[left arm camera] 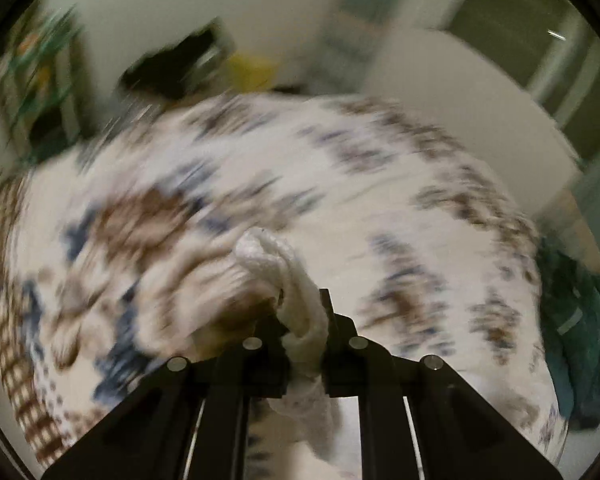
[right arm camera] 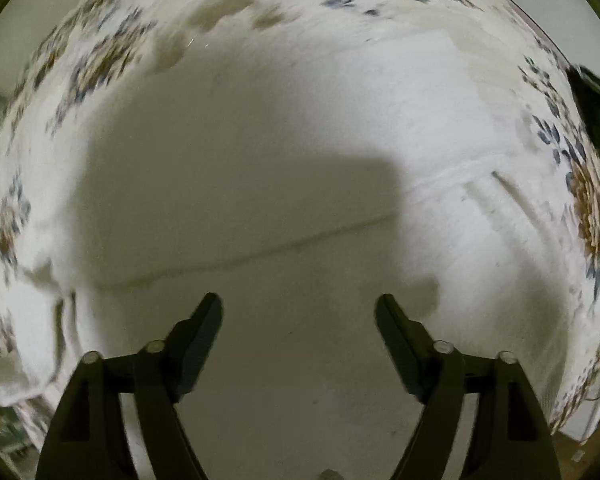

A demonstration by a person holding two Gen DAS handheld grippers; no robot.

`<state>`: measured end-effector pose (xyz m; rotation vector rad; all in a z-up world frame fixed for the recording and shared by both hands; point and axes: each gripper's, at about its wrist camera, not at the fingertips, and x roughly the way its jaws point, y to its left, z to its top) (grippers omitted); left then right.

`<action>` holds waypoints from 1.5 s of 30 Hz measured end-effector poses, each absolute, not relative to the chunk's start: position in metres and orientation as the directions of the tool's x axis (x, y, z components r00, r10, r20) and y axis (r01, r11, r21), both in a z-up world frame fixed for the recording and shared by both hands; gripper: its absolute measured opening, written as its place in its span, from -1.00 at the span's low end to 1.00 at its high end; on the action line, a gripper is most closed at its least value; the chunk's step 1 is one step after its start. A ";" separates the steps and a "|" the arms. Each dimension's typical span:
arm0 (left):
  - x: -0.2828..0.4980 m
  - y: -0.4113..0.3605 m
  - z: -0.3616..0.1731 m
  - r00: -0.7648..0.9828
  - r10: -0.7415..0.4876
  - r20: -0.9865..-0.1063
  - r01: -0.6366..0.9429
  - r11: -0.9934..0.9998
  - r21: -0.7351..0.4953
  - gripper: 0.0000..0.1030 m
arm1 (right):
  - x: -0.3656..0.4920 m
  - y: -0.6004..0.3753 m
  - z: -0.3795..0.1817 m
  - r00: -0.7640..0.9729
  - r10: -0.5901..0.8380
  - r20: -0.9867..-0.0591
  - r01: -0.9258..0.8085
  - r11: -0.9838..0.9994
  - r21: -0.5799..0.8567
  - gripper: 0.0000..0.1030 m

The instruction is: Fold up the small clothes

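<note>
In the left wrist view my left gripper point(left arm camera: 300, 312) is shut on a bunched white textured cloth point(left arm camera: 296, 292), which sticks up between the jaws and hangs below them. Behind it lies a blurred white cover with brown and blue flower print point(left arm camera: 380, 184). In the right wrist view my right gripper point(right arm camera: 299, 312) is open and empty, its jaws wide apart just above a flat white cloth point(right arm camera: 284, 184) with a fold line across it. The flowered cover point(right arm camera: 100, 56) shows around that white cloth.
In the left wrist view a dark teal fabric point(left arm camera: 572, 320) lies at the right edge, a black object point(left arm camera: 176, 64) and something yellow point(left arm camera: 252, 68) stand at the back, with a white wall and door frame beyond. A black object point(right arm camera: 592, 100) sits at the right edge of the right wrist view.
</note>
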<state>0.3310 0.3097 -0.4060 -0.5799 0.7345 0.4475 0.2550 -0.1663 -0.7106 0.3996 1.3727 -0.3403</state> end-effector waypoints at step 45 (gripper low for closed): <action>0.265 -0.083 -0.602 0.226 0.167 -0.960 -0.105 0.984 0.146 1.00 | 0.500 -0.546 -0.737 0.104 0.581 -0.808 0.443 0.700 0.560 0.42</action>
